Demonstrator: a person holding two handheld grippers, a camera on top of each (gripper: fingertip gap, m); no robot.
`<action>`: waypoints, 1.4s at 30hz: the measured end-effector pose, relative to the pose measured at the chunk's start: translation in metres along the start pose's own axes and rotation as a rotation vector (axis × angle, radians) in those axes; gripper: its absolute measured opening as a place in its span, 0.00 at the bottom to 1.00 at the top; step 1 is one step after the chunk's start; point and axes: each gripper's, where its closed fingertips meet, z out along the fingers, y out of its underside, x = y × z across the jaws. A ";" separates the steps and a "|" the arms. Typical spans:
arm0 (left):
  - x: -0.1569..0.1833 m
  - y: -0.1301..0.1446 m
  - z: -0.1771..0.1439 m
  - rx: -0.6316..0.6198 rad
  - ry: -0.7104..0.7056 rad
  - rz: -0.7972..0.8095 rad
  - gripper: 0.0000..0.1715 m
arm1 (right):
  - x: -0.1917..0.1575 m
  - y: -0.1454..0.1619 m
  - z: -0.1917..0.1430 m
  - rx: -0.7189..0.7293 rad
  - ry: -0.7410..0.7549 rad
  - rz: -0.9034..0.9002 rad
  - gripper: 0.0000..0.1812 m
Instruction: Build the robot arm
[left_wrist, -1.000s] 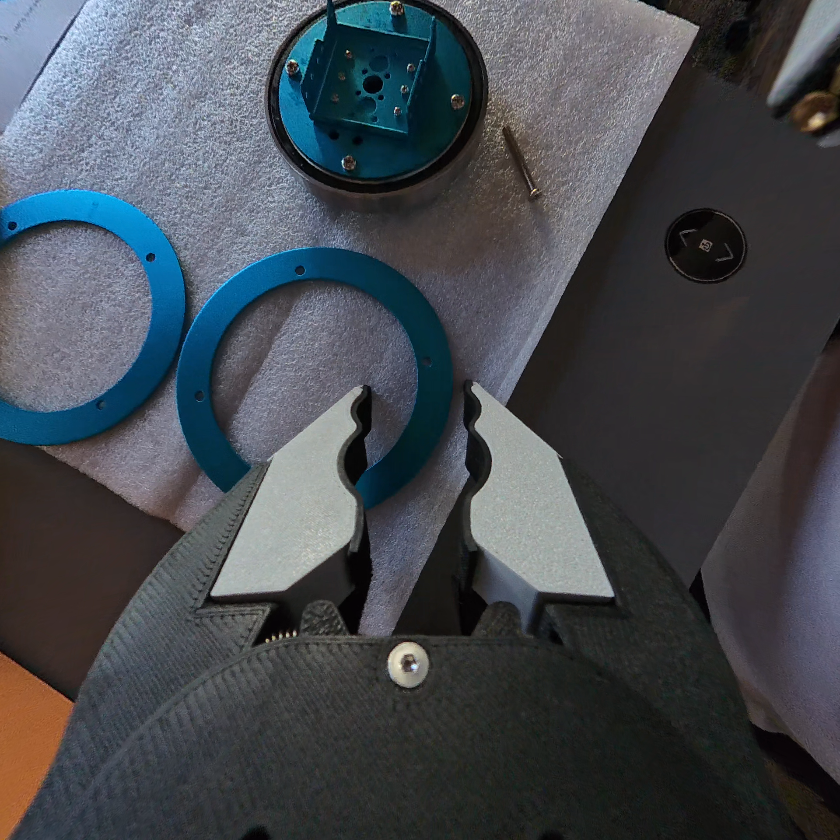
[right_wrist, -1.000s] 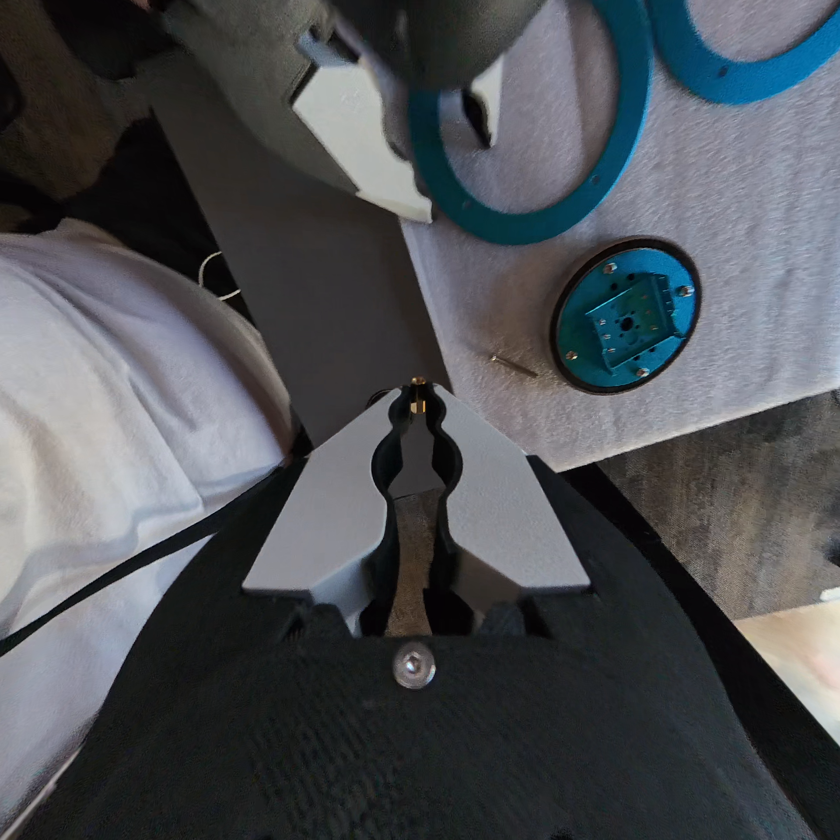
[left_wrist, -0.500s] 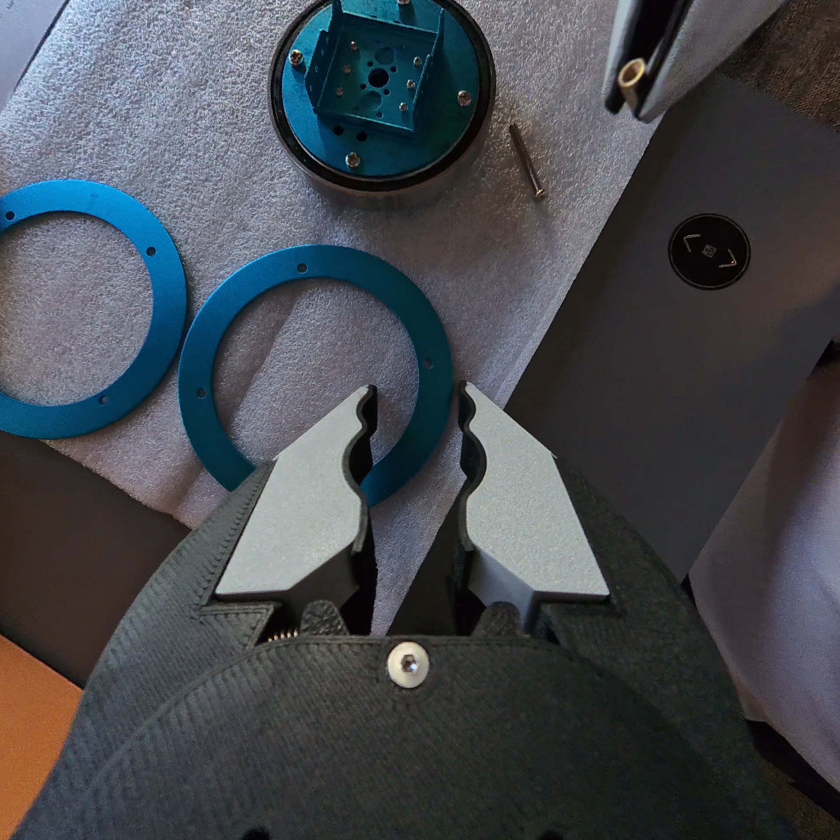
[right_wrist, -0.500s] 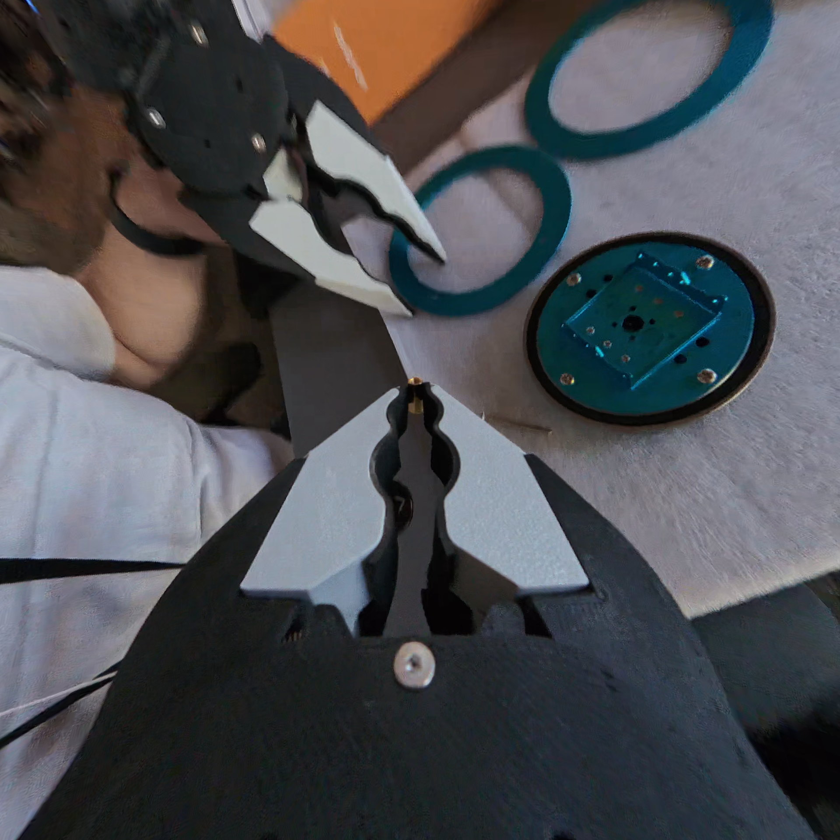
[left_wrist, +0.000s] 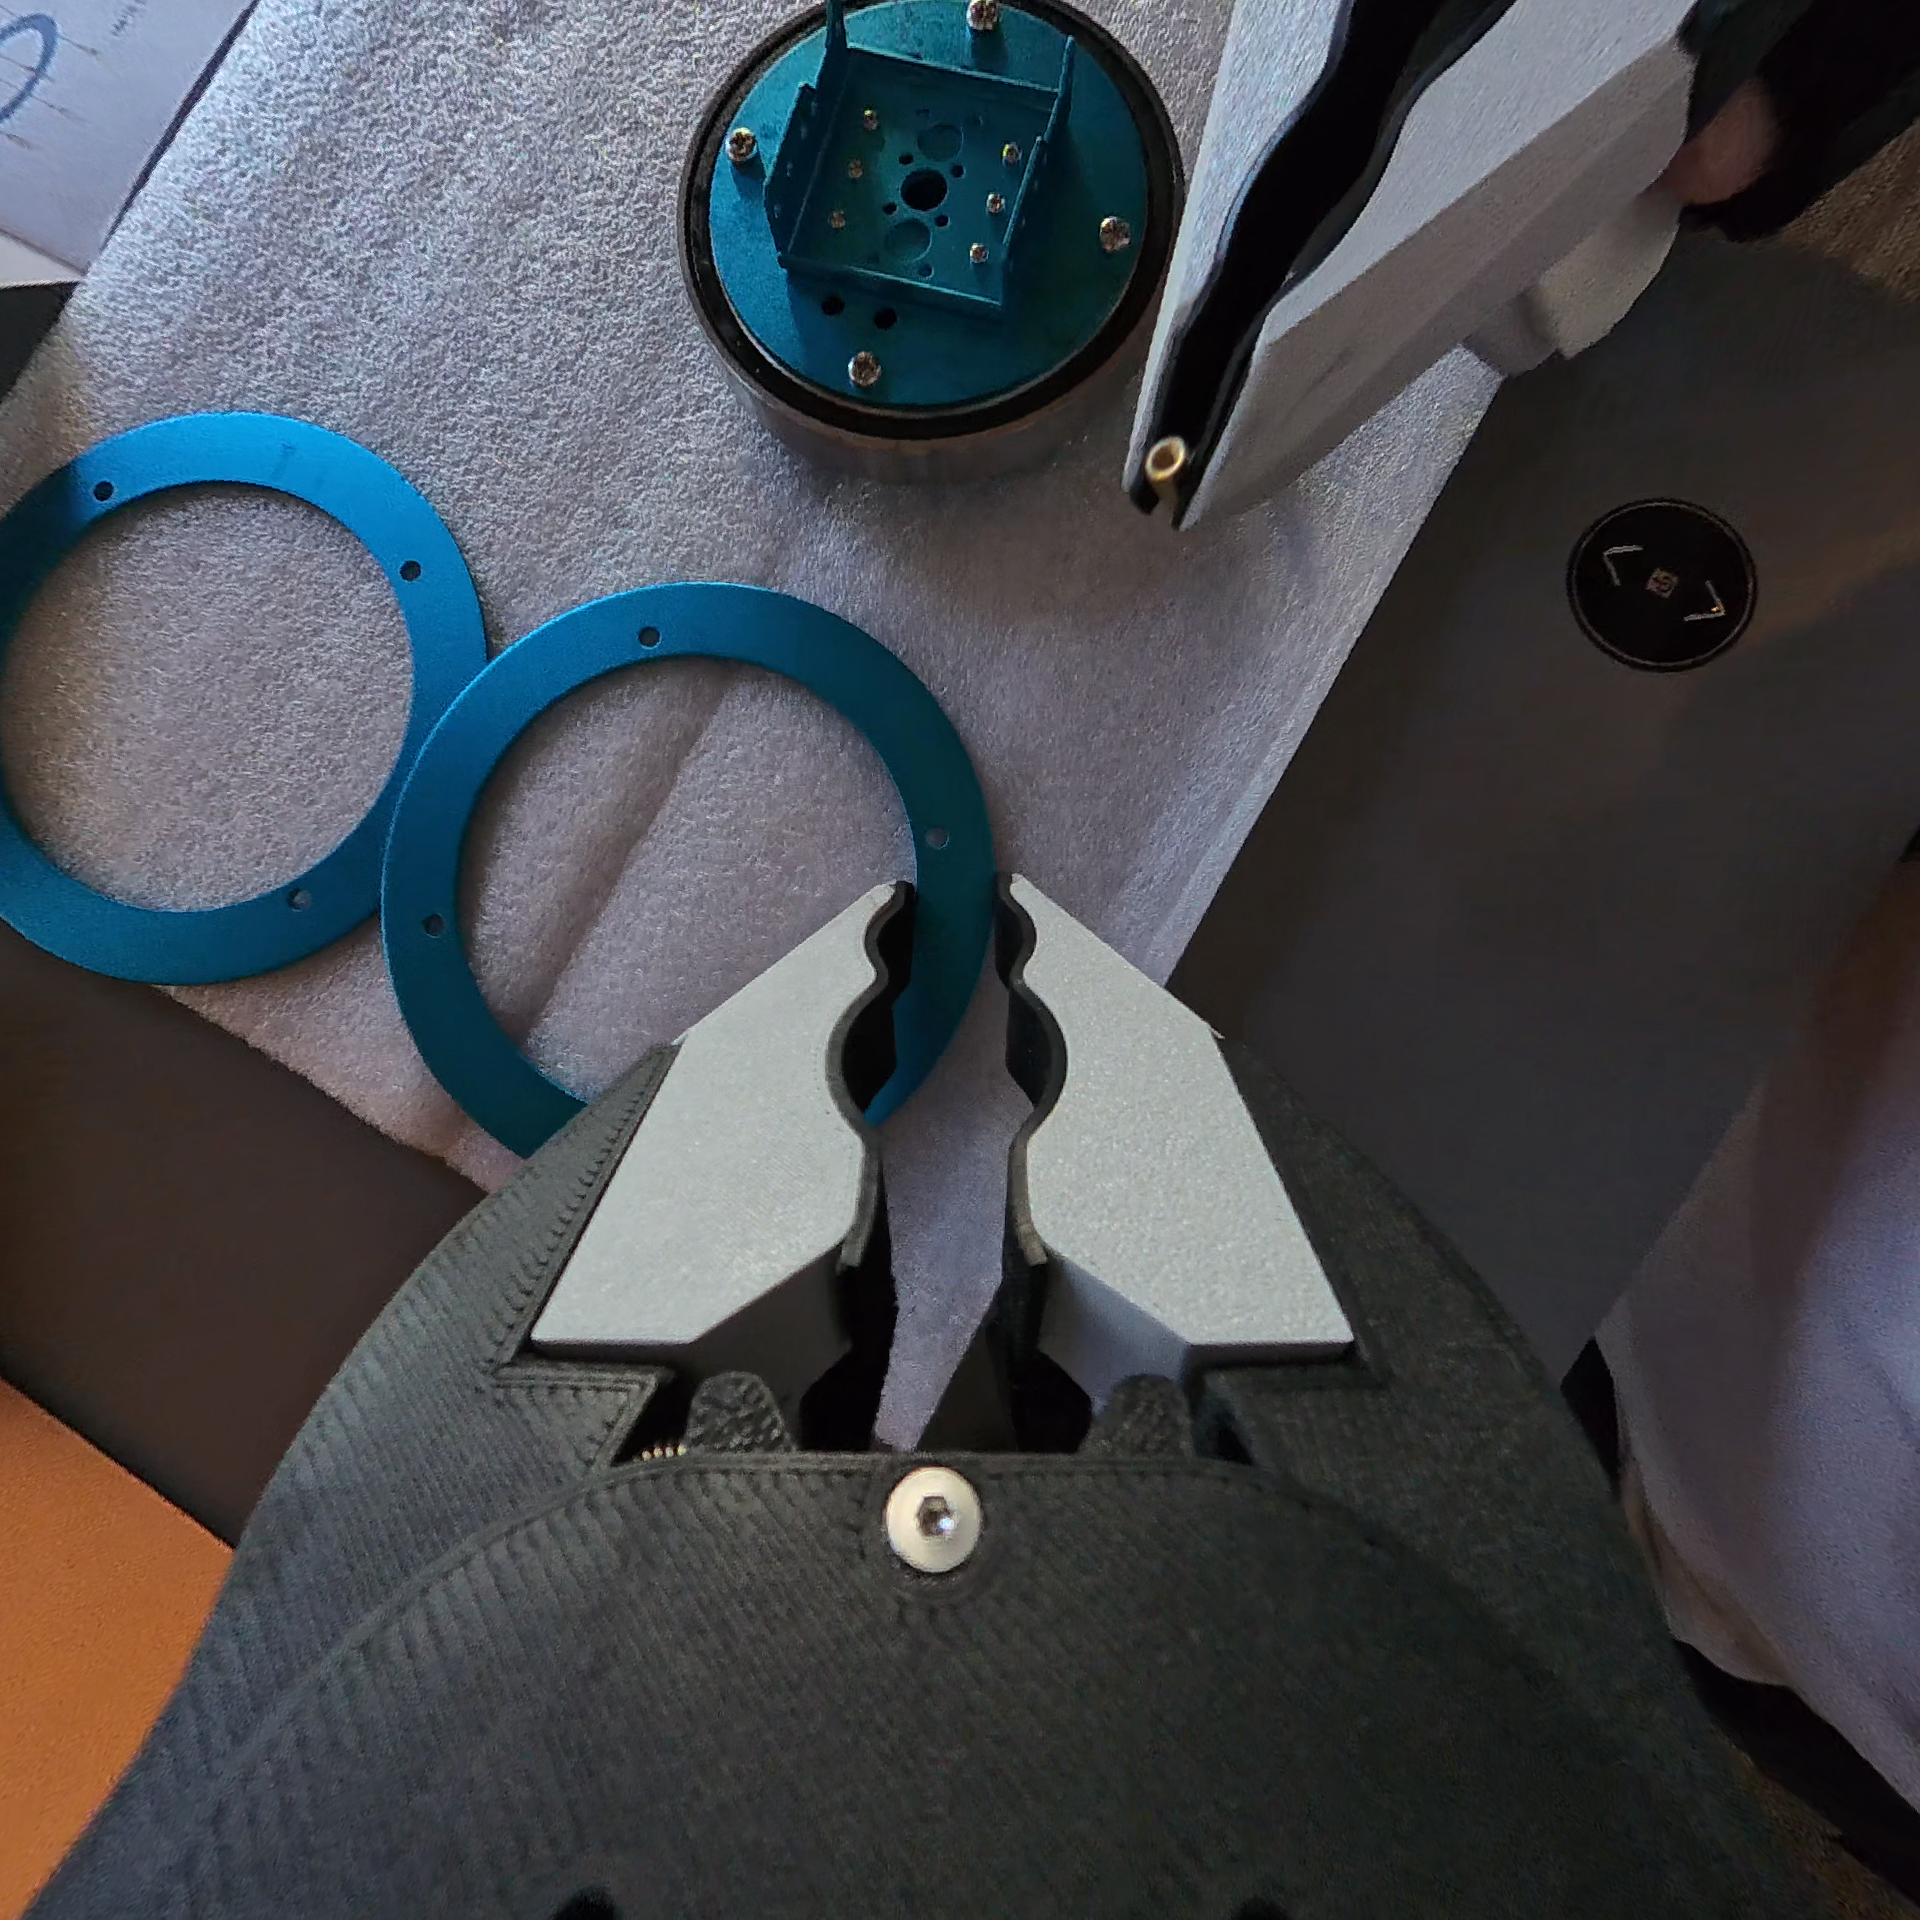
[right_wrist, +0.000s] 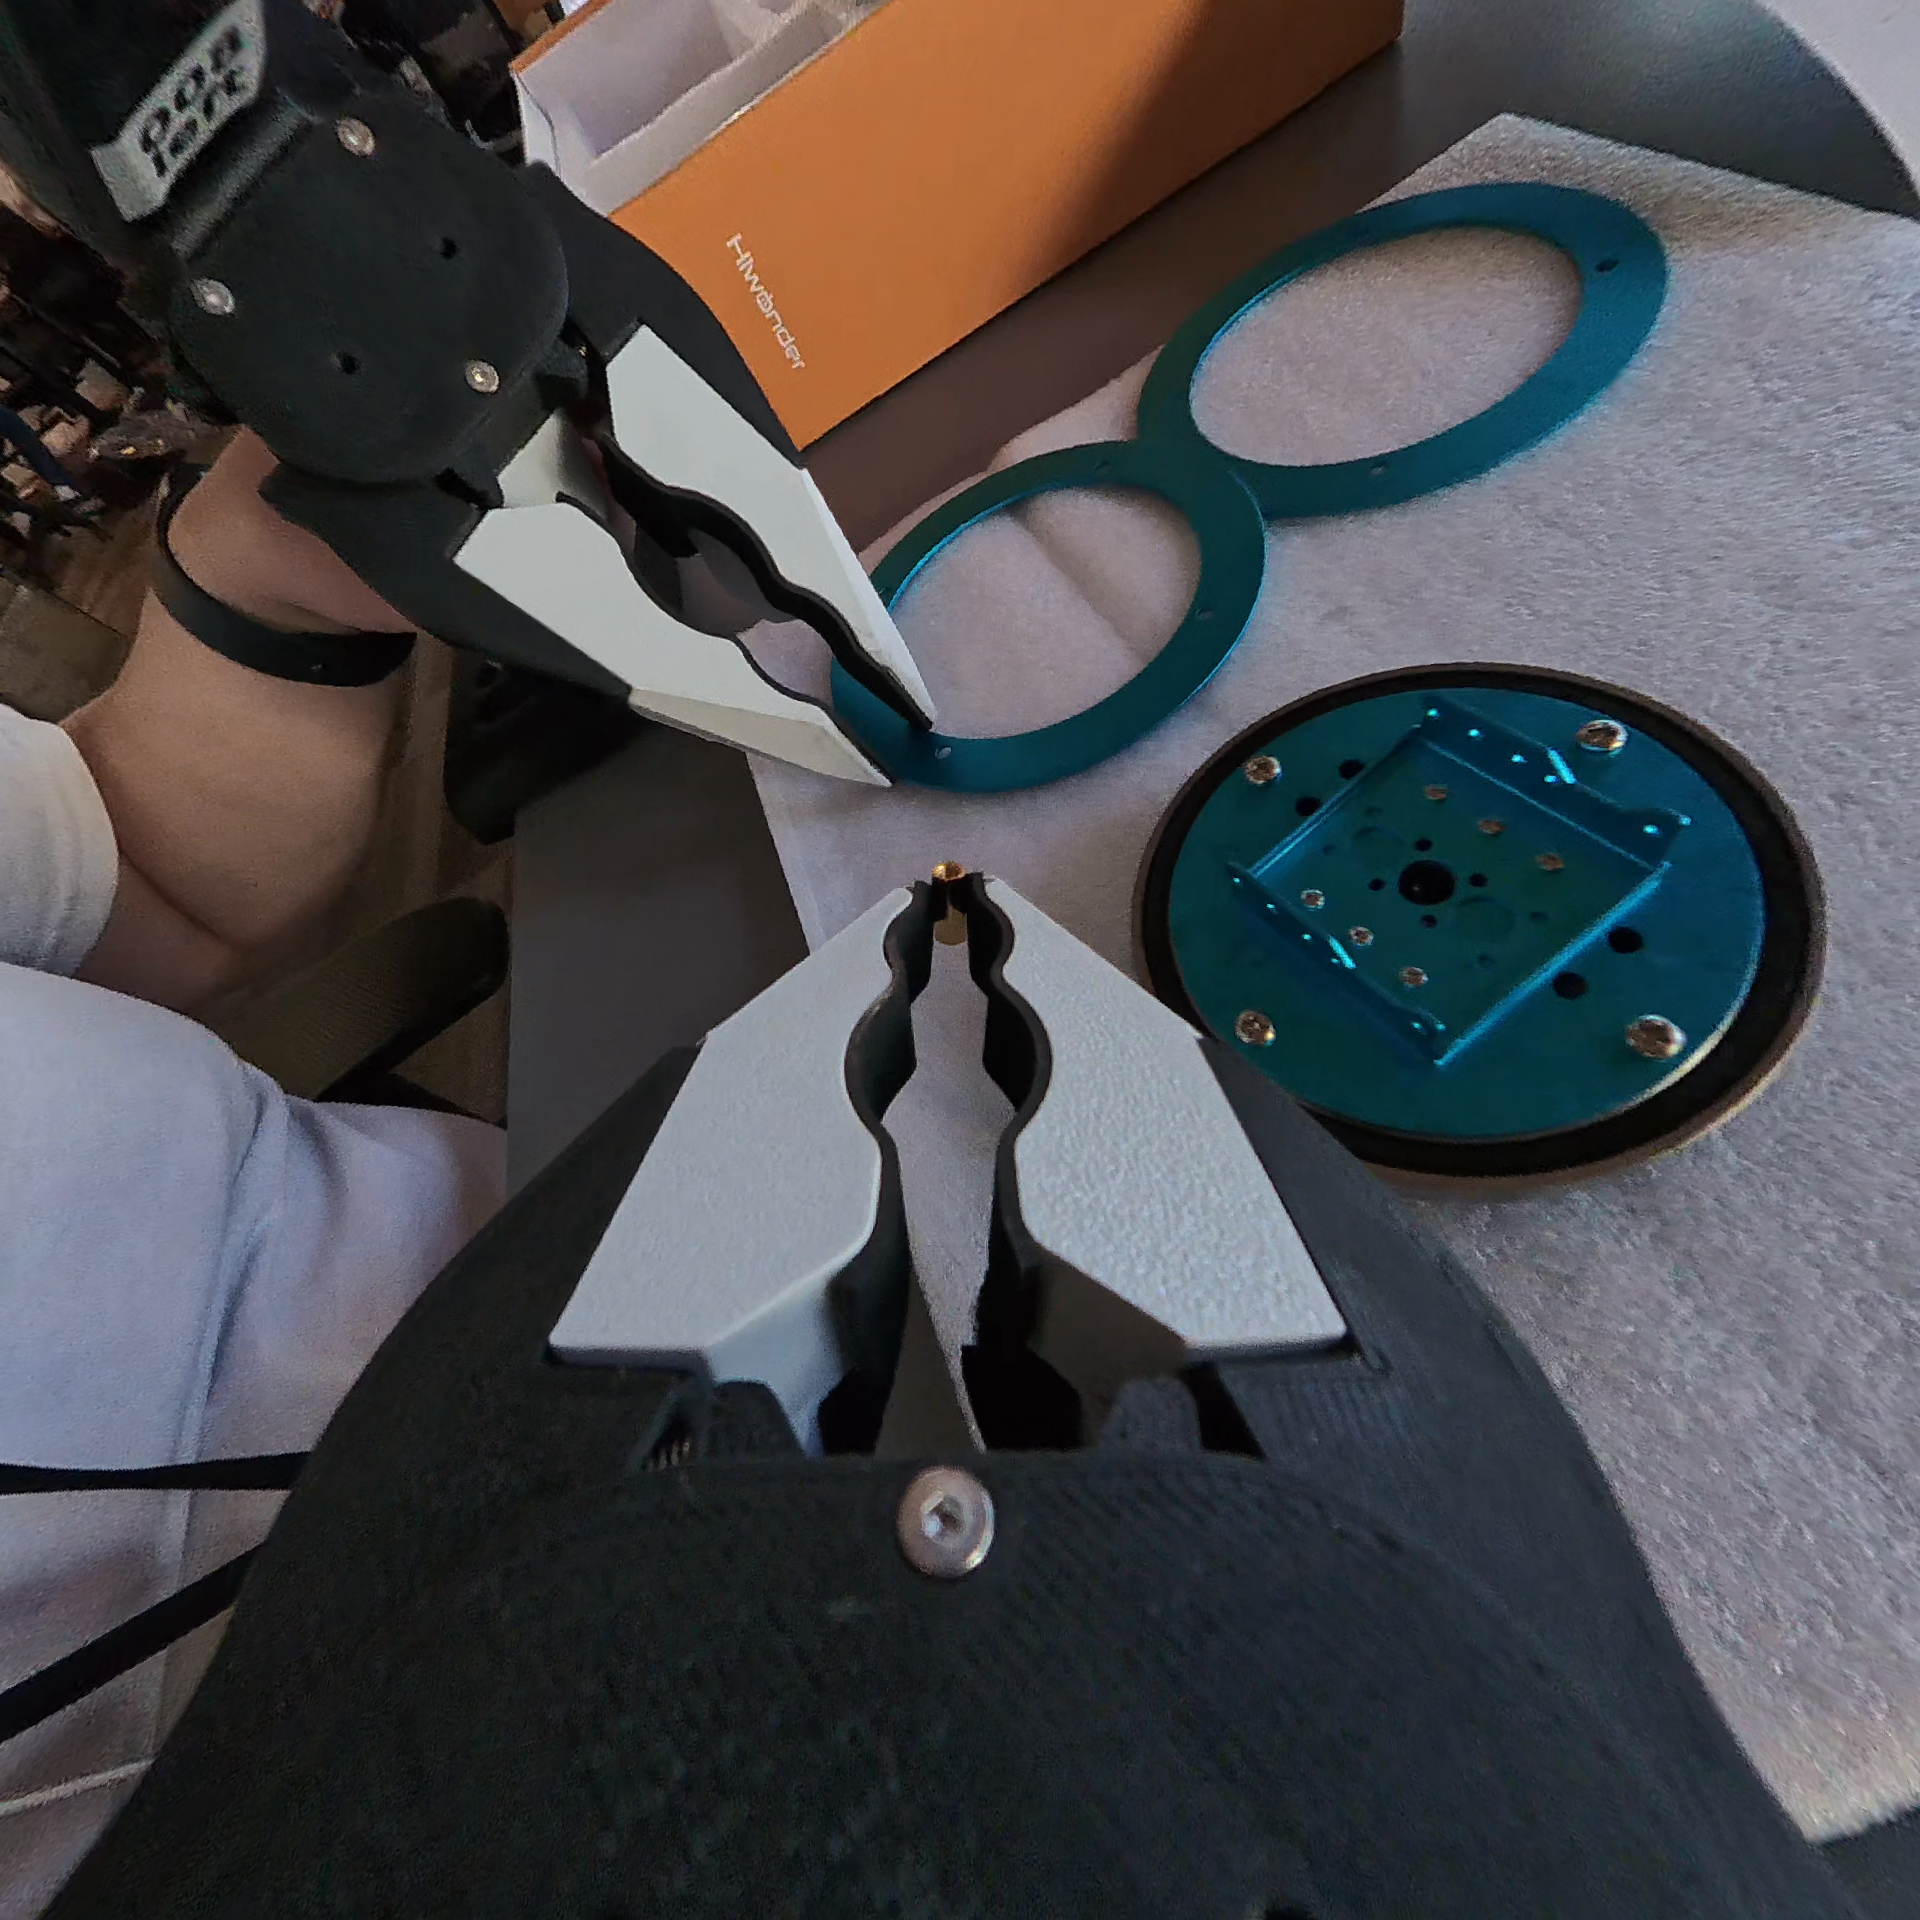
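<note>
Brass standoff (right_wrist: 949, 902) sits pinched at the tips of the right gripper (right_wrist: 951, 896), long axis along the fingers, just beside the blue round base plate with square bracket (right_wrist: 1475, 904) and nearer it than the left gripper (left_wrist: 951, 902). Left jaws are spread a little, straddling the rim of the nearer blue ring (left_wrist: 665, 665) on the white foam sheet (left_wrist: 520, 312), gripping nothing. Orange box (right_wrist: 935, 177) beyond the rings bears printed lettering, and the left gripper carries a small tag.

Dark grey tabletop (left_wrist: 1455, 1039); warm sidelight
</note>
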 end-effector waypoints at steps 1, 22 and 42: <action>0.001 0.000 -0.001 0.002 0.007 0.002 0.08 | 0.000 0.001 0.002 -0.005 0.003 -0.004 0.03; 0.000 -0.030 -0.027 0.235 0.144 -0.212 0.08 | -0.009 0.002 0.051 -0.106 0.125 -0.075 0.03; -0.006 -0.033 -0.032 0.303 0.177 -0.257 0.08 | -0.007 0.004 0.058 -0.124 0.193 -0.137 0.10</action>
